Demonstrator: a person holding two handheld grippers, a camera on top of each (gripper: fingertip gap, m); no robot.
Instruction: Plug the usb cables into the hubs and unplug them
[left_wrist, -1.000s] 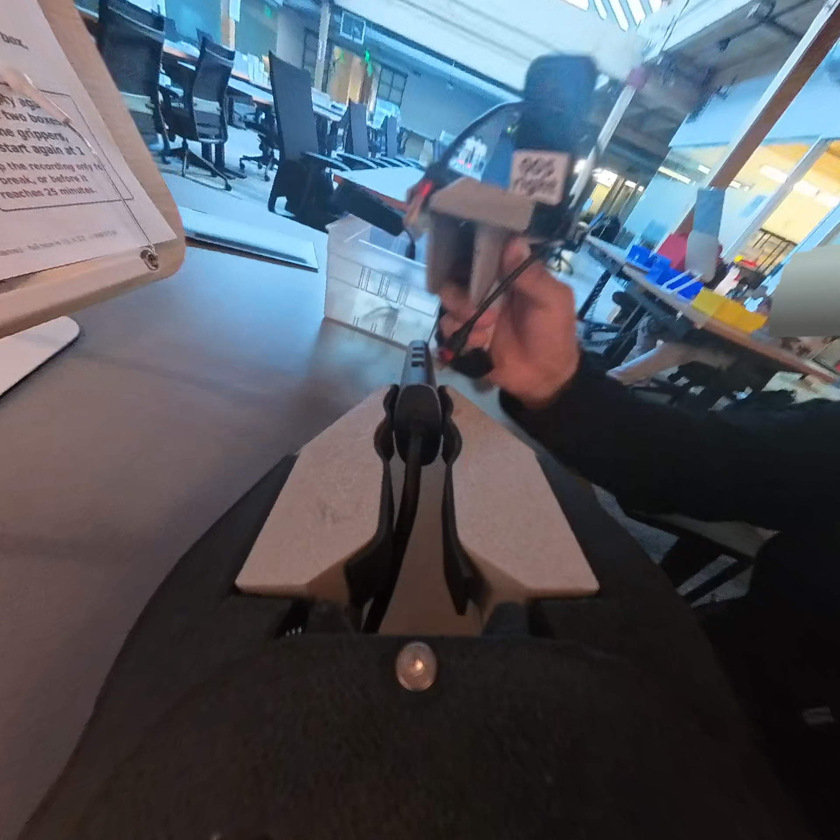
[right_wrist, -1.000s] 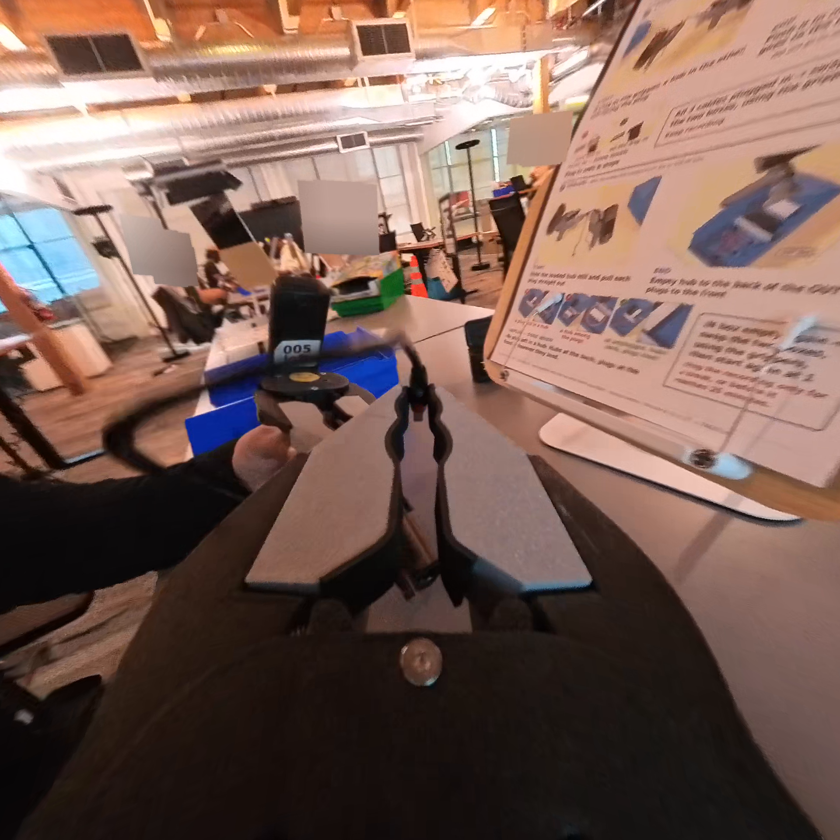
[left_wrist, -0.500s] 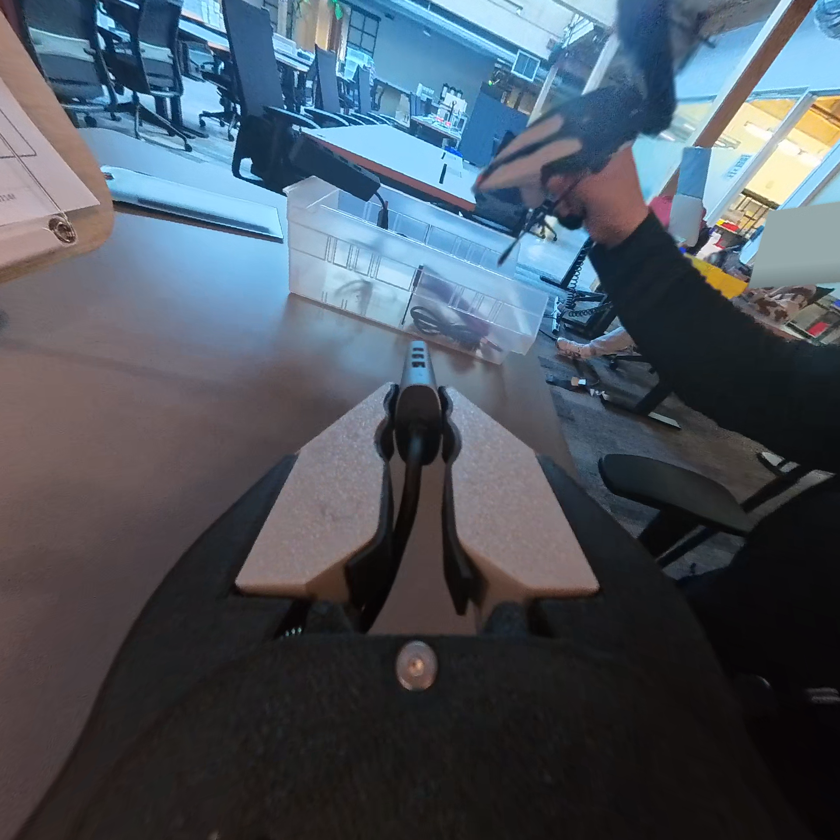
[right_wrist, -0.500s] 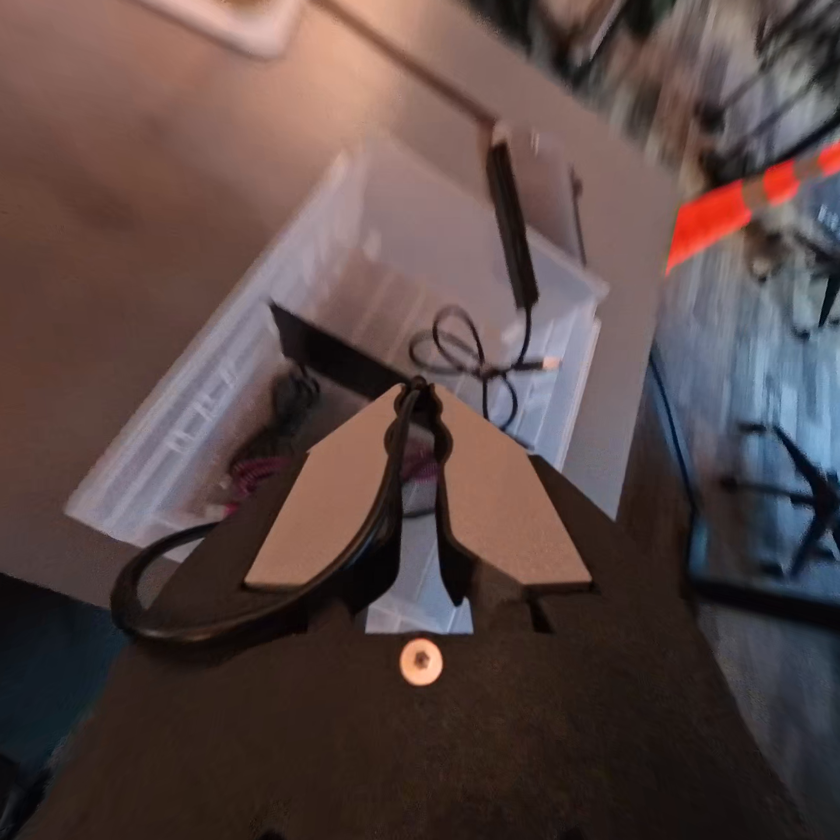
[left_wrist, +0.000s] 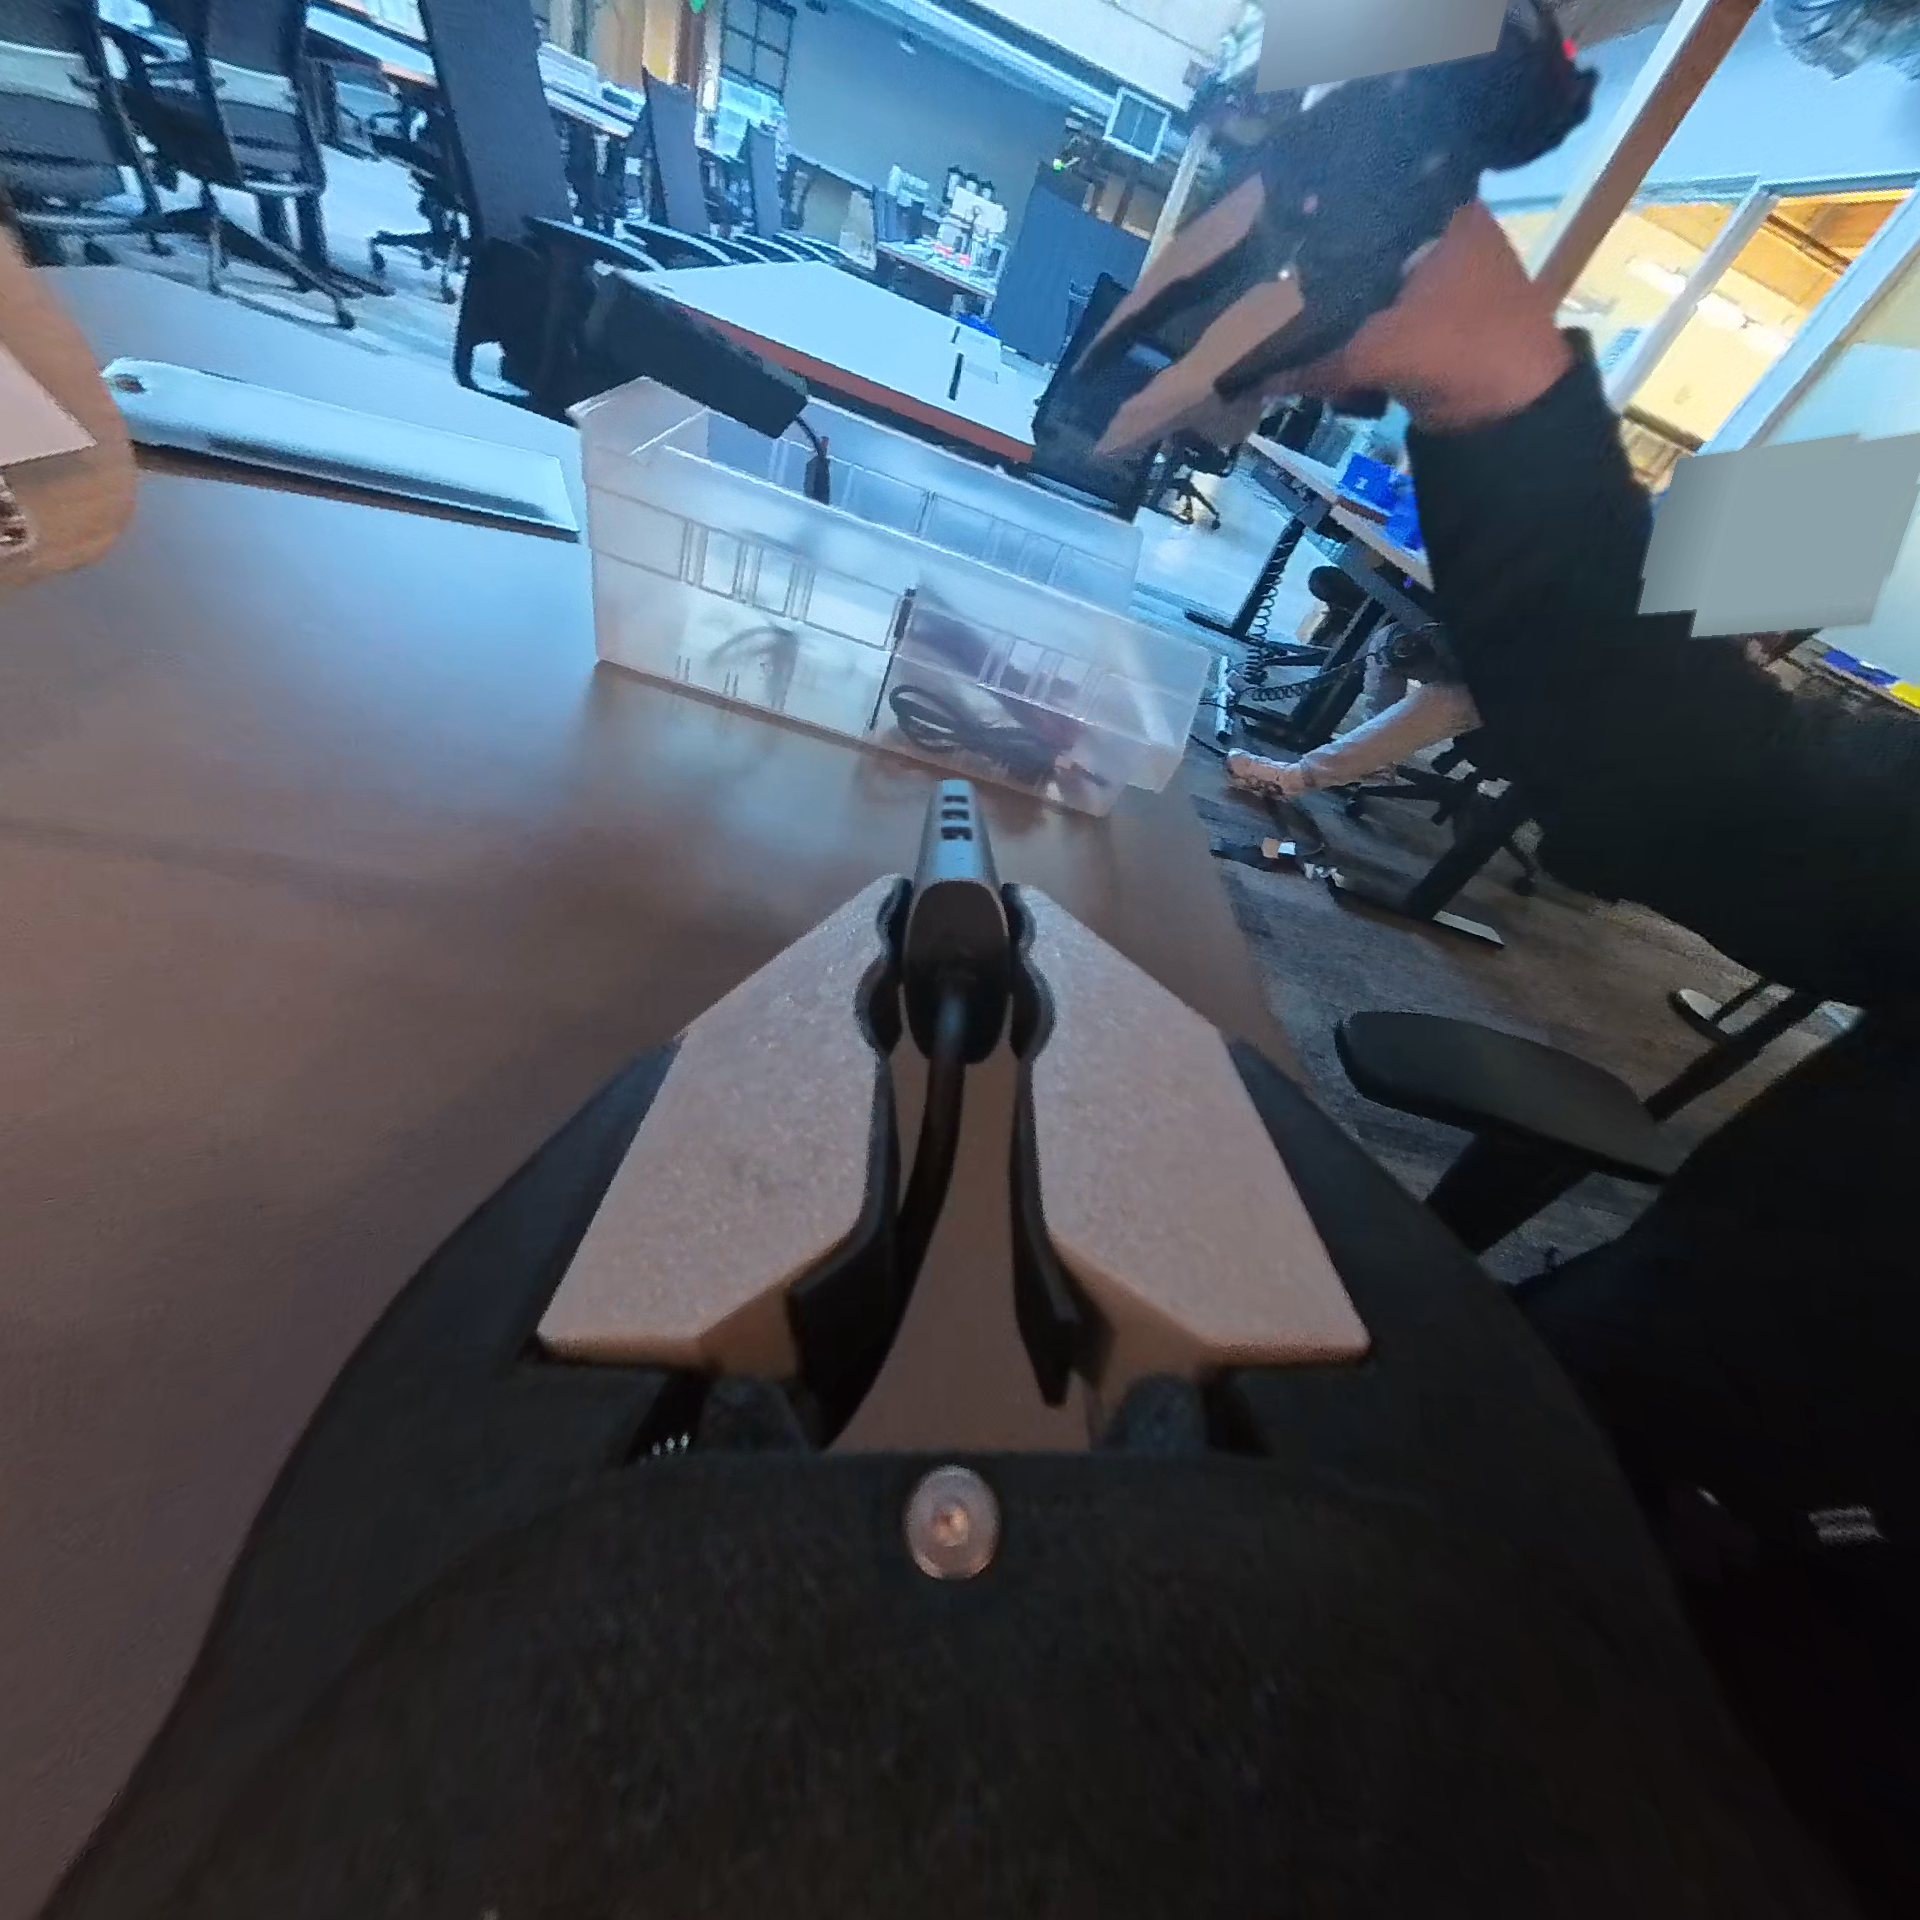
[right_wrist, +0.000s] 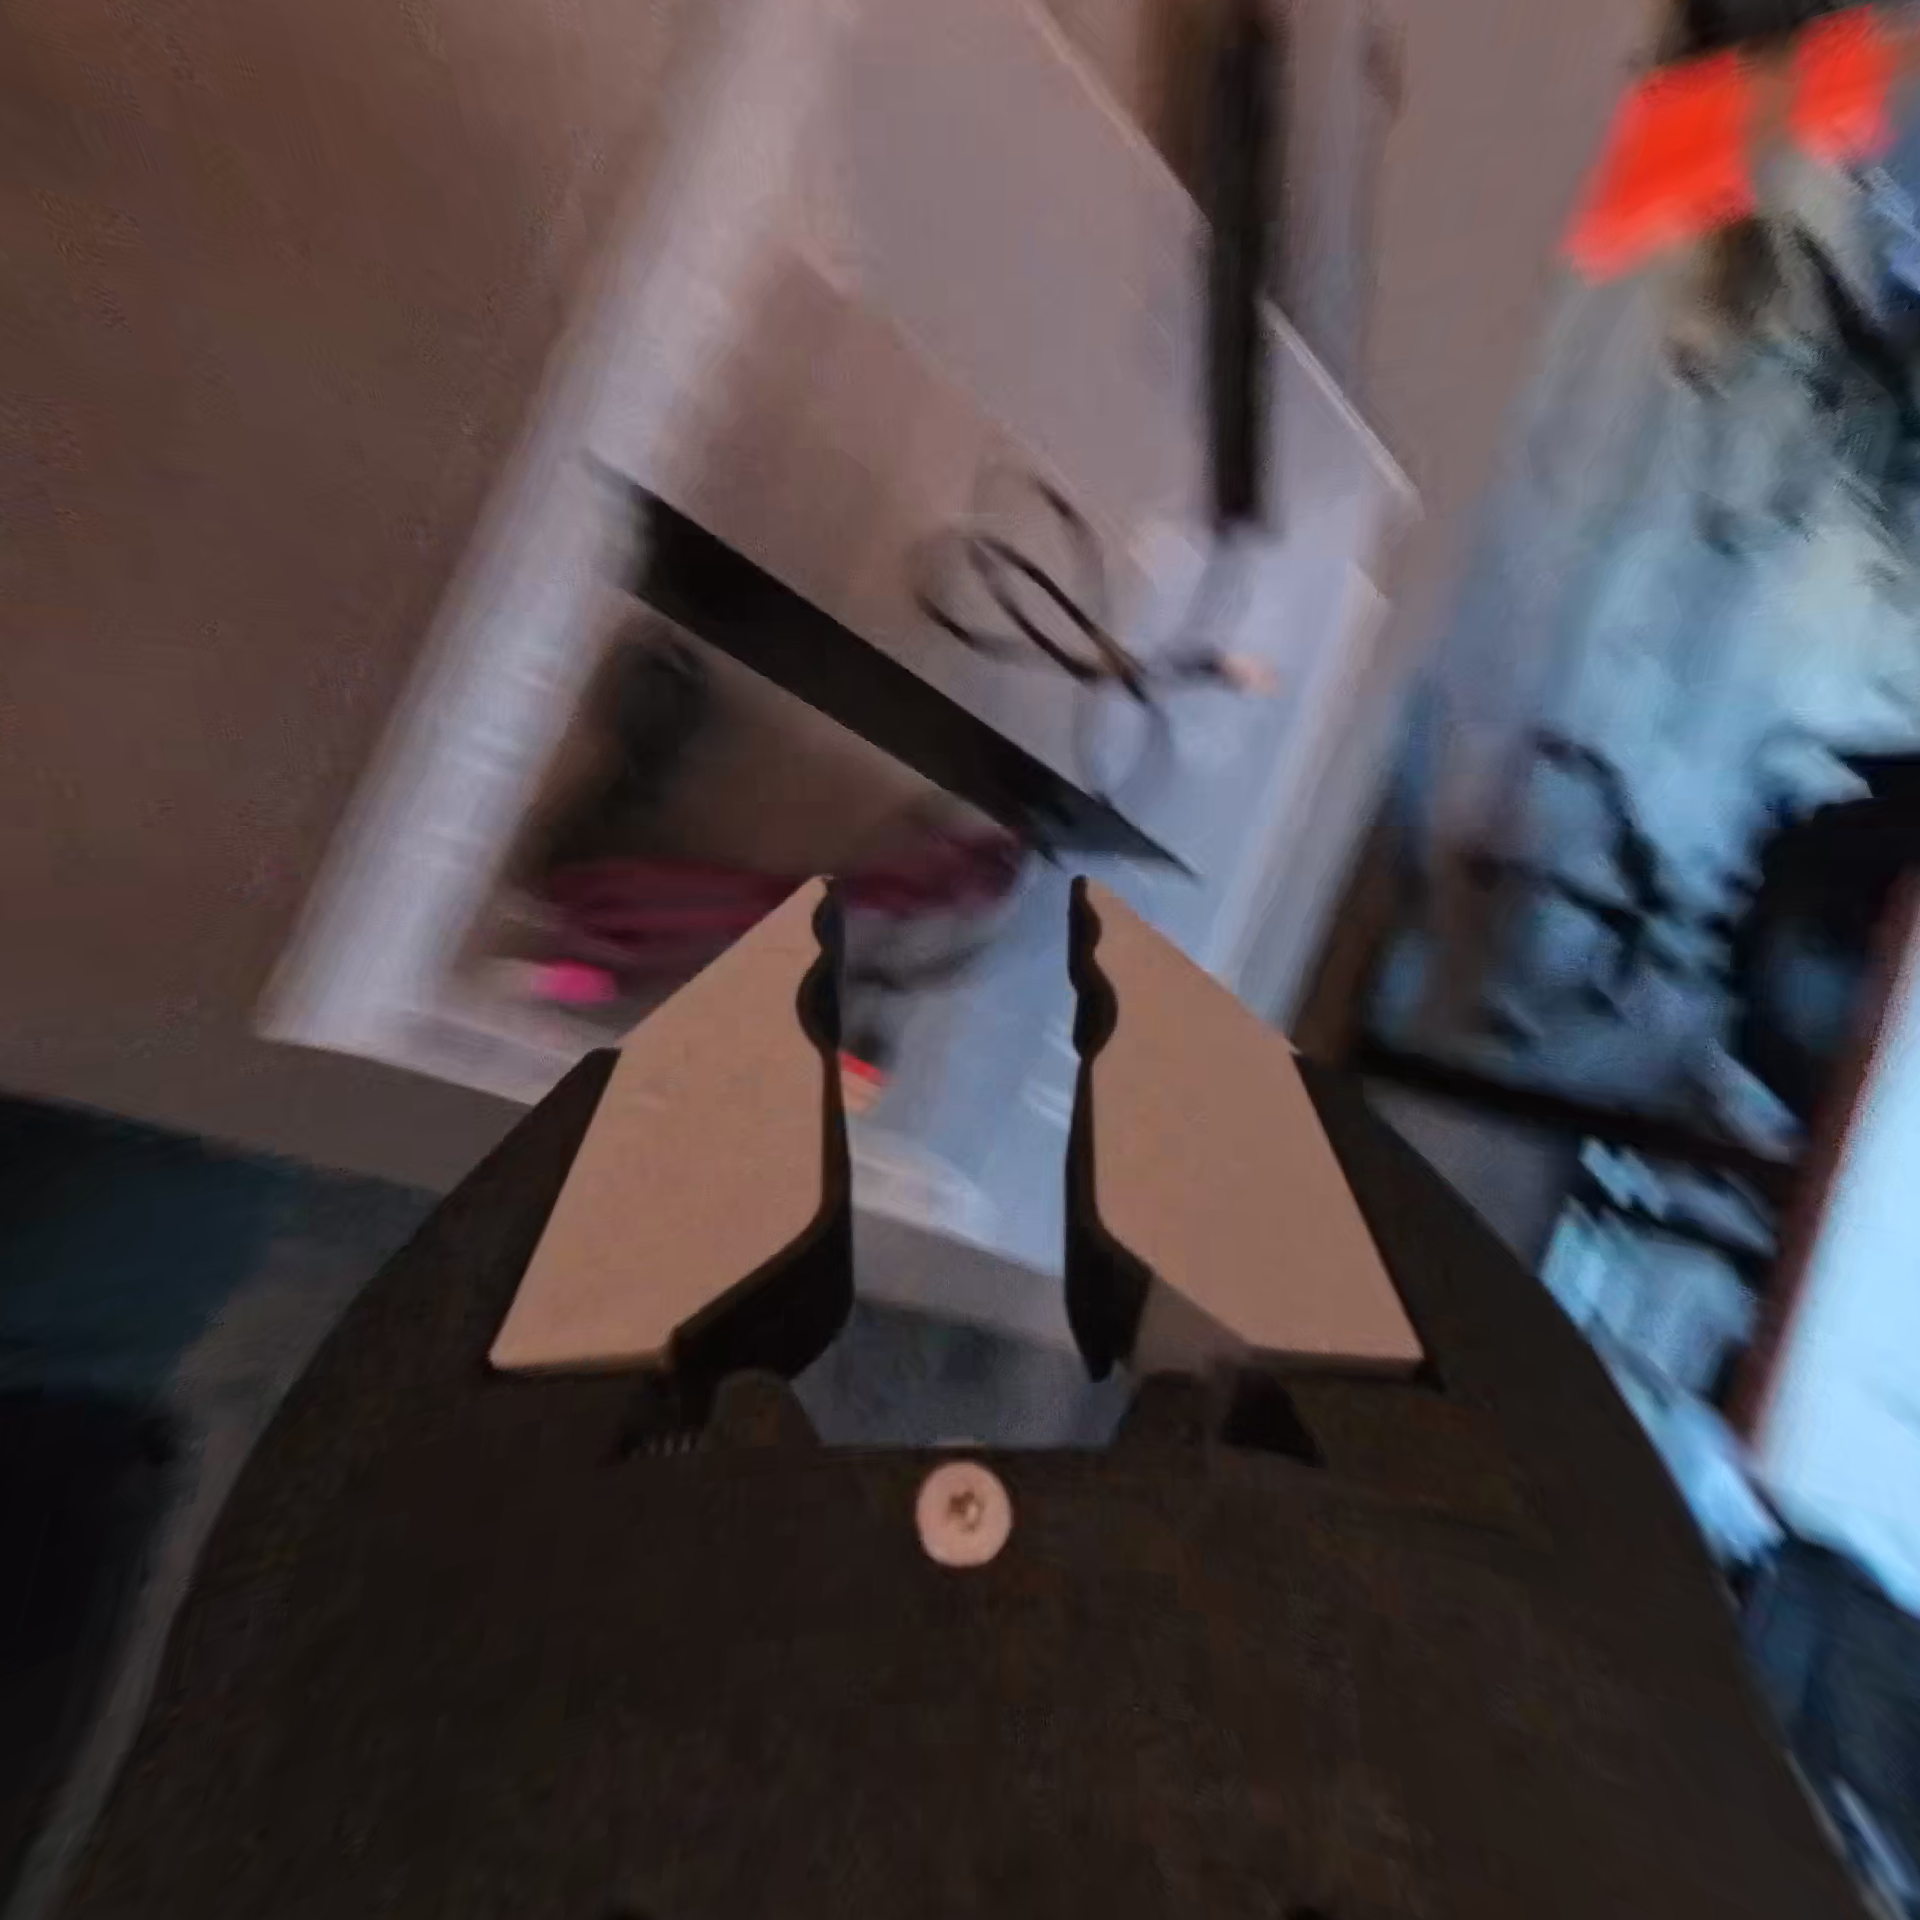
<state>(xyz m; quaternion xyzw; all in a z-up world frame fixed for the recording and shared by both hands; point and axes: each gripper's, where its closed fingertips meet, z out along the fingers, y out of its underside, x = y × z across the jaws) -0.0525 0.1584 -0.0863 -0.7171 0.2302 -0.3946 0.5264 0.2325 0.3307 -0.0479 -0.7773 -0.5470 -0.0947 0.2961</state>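
My left gripper is shut on a dark grey USB hub and holds it edge-up over the brown table; the hub's black cord runs back between the fingers. My right gripper is open and empty, held above a clear plastic bin and looking down into it. It also shows in the left wrist view, raised over the same bin. The bin holds black cables in its near compartment and red ones too. The right wrist view is blurred.
A black divider splits the bin. A black hub leans on the bin's far rim. A white board base lies on the table at the back left. Office chairs and desks stand beyond the table's right edge.
My right gripper swung over the bin with a black cable in its jaws, then opened; the cable is gone from its jaws. My left gripper kept its hold on the hub.
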